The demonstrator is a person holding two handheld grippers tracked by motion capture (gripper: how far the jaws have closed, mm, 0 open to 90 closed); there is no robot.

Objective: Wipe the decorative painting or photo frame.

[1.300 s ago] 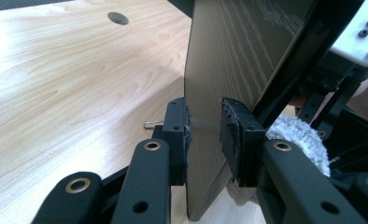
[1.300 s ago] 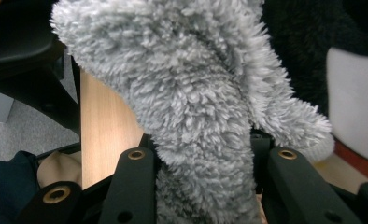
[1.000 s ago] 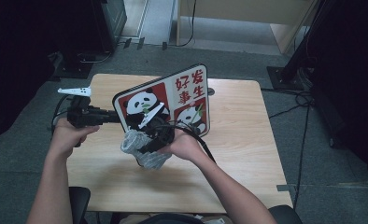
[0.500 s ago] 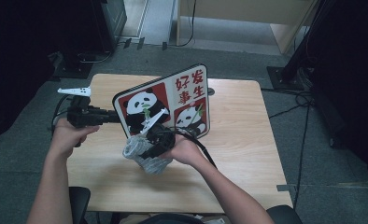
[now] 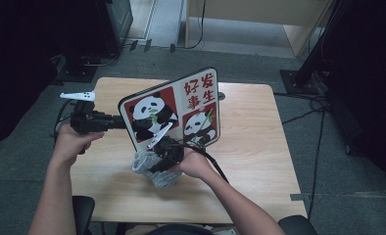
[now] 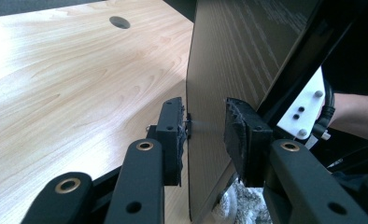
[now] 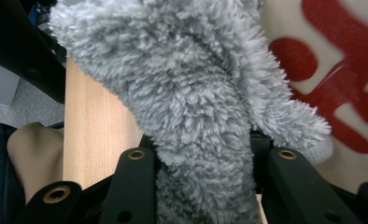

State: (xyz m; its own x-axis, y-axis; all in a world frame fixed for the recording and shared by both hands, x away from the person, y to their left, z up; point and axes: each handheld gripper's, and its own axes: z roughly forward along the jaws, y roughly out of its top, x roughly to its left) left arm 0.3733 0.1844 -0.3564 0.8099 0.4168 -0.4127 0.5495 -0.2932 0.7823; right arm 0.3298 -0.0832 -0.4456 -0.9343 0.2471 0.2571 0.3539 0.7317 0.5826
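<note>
A flat board [image 5: 181, 112] printed with pandas and red characters stands tilted on the wooden table [image 5: 259, 147]. Its left edge sits between the jaws of my left gripper [image 5: 122, 121]. In the left gripper view the dark back of the board [image 6: 229, 56] lies against one pad, while the other pad [image 6: 238, 135] stands off it. The left gripper [image 6: 203, 130] has just been opening. My right gripper [image 5: 156, 164] is shut on a grey fluffy cloth [image 5: 154, 174] low against the printed face. In the right gripper view the cloth [image 7: 187, 93] bulges out between the right gripper's jaws [image 7: 203, 144], with the board's red print [image 7: 341, 56] behind it.
A round cable hole [image 6: 119, 22] is in the table behind the board. Dark stands and cables [image 5: 323, 103] lie on the floor around the table. The person's chair [image 5: 83, 210] is at the near edge.
The right hand has slid the grey cloth a little down the board, toward the near edge. The board and the left hand have stayed where they were.
</note>
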